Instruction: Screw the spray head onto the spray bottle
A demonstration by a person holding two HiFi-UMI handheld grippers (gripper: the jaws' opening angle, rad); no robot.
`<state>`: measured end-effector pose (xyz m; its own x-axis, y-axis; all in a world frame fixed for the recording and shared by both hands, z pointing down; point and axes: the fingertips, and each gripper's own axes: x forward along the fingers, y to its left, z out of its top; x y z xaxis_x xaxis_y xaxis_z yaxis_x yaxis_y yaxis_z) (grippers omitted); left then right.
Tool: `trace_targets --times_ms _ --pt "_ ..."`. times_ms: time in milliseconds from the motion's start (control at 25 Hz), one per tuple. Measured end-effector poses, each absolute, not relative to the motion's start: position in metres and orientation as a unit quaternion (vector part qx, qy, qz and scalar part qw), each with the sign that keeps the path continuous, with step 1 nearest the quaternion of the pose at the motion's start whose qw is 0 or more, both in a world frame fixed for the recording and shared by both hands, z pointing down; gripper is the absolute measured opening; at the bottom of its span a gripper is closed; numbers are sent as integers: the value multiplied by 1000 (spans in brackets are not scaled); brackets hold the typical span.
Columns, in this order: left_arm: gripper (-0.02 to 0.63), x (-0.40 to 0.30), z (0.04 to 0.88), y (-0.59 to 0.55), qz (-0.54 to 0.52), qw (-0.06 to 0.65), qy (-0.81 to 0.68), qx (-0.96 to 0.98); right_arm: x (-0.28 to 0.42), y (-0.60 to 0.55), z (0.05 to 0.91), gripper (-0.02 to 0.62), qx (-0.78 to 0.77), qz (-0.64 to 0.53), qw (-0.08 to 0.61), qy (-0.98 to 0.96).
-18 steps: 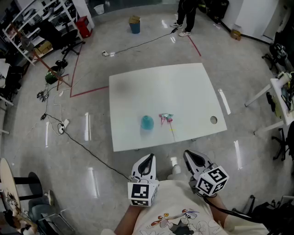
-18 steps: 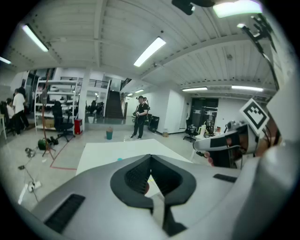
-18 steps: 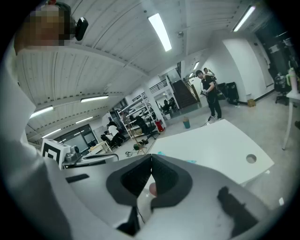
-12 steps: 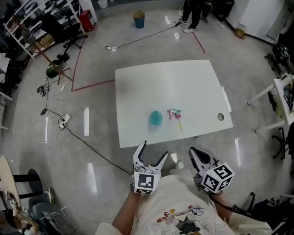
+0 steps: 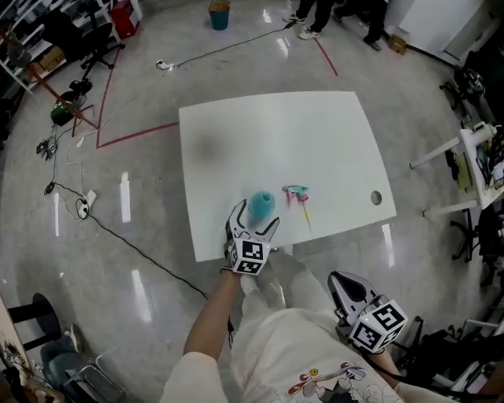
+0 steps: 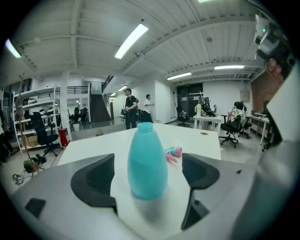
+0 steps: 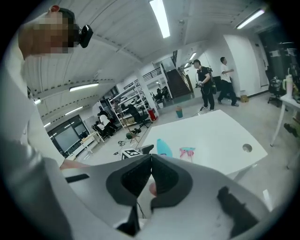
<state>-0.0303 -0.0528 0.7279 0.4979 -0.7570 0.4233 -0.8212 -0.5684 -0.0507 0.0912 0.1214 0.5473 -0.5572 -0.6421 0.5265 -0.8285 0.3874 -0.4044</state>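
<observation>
A teal spray bottle (image 5: 261,205) stands upright, without a head, near the front edge of the white table (image 5: 276,134). The pink and teal spray head (image 5: 297,194) lies on its side just to the bottle's right. My left gripper (image 5: 257,216) is open at the table's front edge. In the left gripper view the bottle (image 6: 147,161) stands between the jaws with a gap on each side, and the spray head (image 6: 172,153) lies behind it. My right gripper (image 5: 350,288) is shut on nothing, held back close to the person's body; its view shows the closed jaws (image 7: 151,161) and the bottle (image 7: 163,147) far ahead.
A round cable hole (image 5: 376,198) sits at the table's right front corner. Cables (image 5: 142,252) run over the floor on the left. Another desk (image 5: 479,153) stands at the right. People (image 5: 309,16) and a bucket (image 5: 219,14) are beyond the table's far side.
The left gripper has opened and gone forward from beside the body to the table's front edge, its jaws now around the bottle. The right gripper has stayed shut near the body.
</observation>
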Motion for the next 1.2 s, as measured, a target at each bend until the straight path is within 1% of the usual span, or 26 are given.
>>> trace_targets --times_ms 120,240,560,720,800,880,960,1080,1200 --pt "436 -44 763 -84 220 92 -455 858 71 98 556 6 441 328 153 -821" --pt "436 -41 782 -99 232 95 -445 860 73 76 558 6 441 316 166 -824" --pt "417 -12 787 -124 248 103 -434 860 105 22 572 6 431 321 174 -825" --pt "416 -4 786 -122 249 103 -433 860 104 -8 582 6 407 311 187 -838" --pt "416 -4 785 -122 248 101 -433 861 97 -25 596 8 381 330 199 -840" --pt "416 -5 785 -123 246 99 -434 861 90 -43 623 14 349 370 222 -832" --pt "416 -4 786 -124 245 98 -435 861 89 -62 658 86 327 403 262 -814" --pt "416 2 787 -123 252 104 -432 859 102 -96 709 87 329 435 323 -774" --pt "416 1 788 -125 255 103 -427 861 106 -121 749 87 330 480 357 -731"
